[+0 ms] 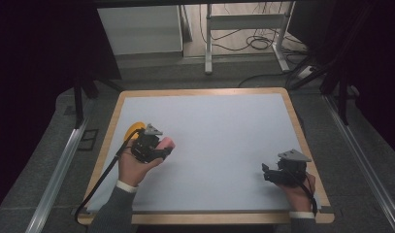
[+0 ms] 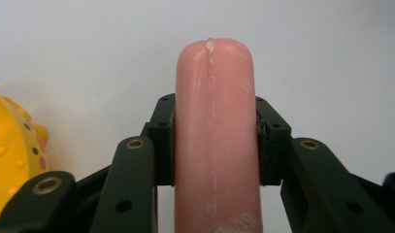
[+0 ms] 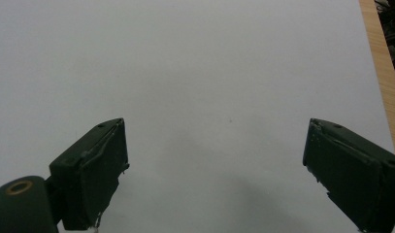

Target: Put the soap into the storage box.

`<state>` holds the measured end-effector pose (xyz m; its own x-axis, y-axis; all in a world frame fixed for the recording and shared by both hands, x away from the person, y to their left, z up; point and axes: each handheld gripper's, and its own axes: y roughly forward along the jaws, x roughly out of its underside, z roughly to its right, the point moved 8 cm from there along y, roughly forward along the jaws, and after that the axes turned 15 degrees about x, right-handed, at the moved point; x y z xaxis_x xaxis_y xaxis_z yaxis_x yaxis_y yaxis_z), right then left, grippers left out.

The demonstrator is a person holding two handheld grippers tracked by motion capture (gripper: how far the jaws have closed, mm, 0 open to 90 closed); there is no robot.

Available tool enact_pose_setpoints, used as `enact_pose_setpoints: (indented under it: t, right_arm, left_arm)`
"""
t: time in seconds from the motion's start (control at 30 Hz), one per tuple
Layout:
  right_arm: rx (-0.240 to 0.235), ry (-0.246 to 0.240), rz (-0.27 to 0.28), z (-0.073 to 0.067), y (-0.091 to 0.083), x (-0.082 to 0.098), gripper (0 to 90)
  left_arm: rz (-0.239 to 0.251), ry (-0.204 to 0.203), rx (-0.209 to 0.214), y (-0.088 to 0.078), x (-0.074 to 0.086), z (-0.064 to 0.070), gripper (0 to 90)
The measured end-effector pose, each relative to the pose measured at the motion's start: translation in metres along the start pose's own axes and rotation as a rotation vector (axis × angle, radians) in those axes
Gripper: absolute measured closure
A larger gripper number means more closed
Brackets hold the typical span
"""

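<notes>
A pink sausage-shaped toy (image 2: 214, 87) stands between the jaws of my left gripper (image 2: 215, 141), and both pads press on its sides. Its rounded end pokes out past the fingertips. In the high view the left gripper (image 1: 160, 148) is at the left of the white mat (image 1: 224, 131), with the pink toy (image 1: 167, 143) sticking out to the right. A yellow toy with coloured dots (image 2: 13, 145) lies just beside this gripper, and its yellow body (image 1: 134, 130) peeks out behind the hand. My right gripper (image 3: 214, 165) hovers over bare mat with its jaws wide apart and nothing between them; the right gripper (image 1: 267, 174) is near the front right.
The mat covers a wooden-edged table (image 1: 205, 91). A strip of that wooden edge (image 3: 382, 73) runs close to the right gripper's side. Metal rails (image 1: 57, 167) flank the table. A desk frame (image 1: 208, 43) and floor cables (image 1: 258, 43) sit beyond the far edge.
</notes>
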<state>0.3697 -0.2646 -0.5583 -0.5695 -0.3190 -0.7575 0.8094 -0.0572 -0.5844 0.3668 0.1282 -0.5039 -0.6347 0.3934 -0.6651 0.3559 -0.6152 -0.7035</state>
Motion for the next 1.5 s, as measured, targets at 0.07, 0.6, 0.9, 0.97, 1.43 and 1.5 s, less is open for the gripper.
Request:
enact_pose_setpoints:
  t: [0.07,0.6,0.9,0.97,1.43,1.5]
  right_arm:
    - [0.001,0.000,0.000,0.000,0.001,0.000,8.6]
    - [0.002,0.002,-0.002,0.000,0.001,0.001,8.6]
    - [0.003,0.003,-0.006,0.000,0.001,0.001,8.6]
    - [0.005,0.004,-0.009,0.000,0.002,0.001,8.6]
    - [0.006,0.005,-0.010,0.001,0.001,0.001,8.6]
    - [0.007,0.005,-0.010,0.001,0.002,0.001,8.6]
  left_arm:
    - [0.004,-0.002,-0.004,-0.002,-0.001,-0.002,60.0]
    - [0.016,-0.003,-0.030,-0.014,-0.006,-0.010,60.0]
    - [0.020,-0.004,-0.039,-0.017,-0.008,-0.015,60.1]
    - [0.021,-0.007,-0.042,-0.019,-0.008,-0.017,60.0]
    - [0.025,-0.021,-0.061,-0.028,-0.010,-0.027,60.0]
    - [0.027,-0.023,-0.062,-0.029,-0.011,-0.029,60.1]
